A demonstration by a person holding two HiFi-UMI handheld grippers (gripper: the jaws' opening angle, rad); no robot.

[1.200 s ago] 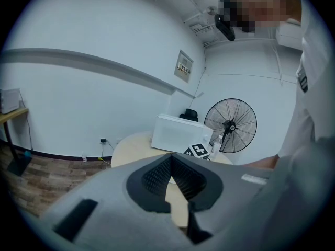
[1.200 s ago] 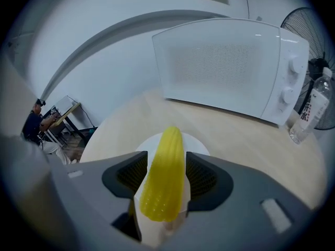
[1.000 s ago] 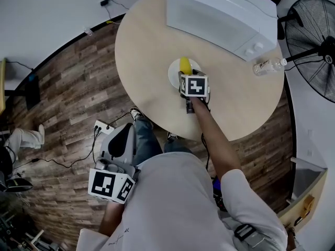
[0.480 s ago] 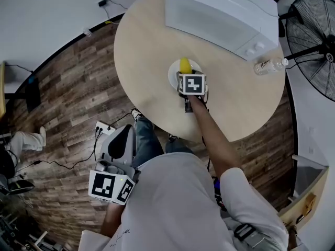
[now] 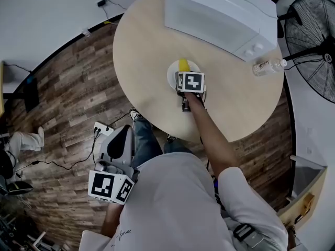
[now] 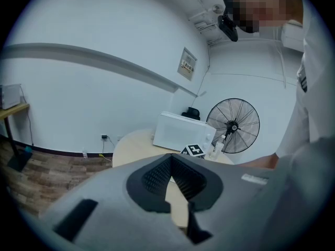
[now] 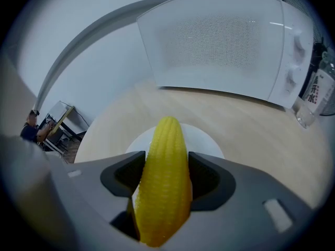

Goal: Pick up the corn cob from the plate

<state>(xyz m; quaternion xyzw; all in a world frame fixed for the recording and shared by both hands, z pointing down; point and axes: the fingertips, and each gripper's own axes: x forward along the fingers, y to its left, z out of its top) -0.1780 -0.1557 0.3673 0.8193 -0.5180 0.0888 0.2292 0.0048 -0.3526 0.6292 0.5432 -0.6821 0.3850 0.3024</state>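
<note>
Right gripper (image 7: 166,158) has just been opening; its jaws stand wide, straddling the corn cob (image 7: 163,187) lying on the plate (image 7: 209,143), pads not yet pressing. Close squarely on the thick middle, then lift straight off the plate. Left gripper (image 6: 170,158), well away from the plate, is pinched together and empty.

I've got a round pale-wood surface (image 5: 146,51) on a dark plank floor (image 5: 68,103); white microwave (image 5: 220,14) at its far side, door shut; clear water bottle (image 5: 268,67) upright just beside the microwave's knob end, near the rim; black pedestal fan (image 5: 309,41) off the surface to the right; white power strip (image 5: 102,128) w/ cables on the floor near the surface's near edge; a plug (image 5: 103,3) in the back wall; someone's legs (image 5: 26,139) at far left.
</note>
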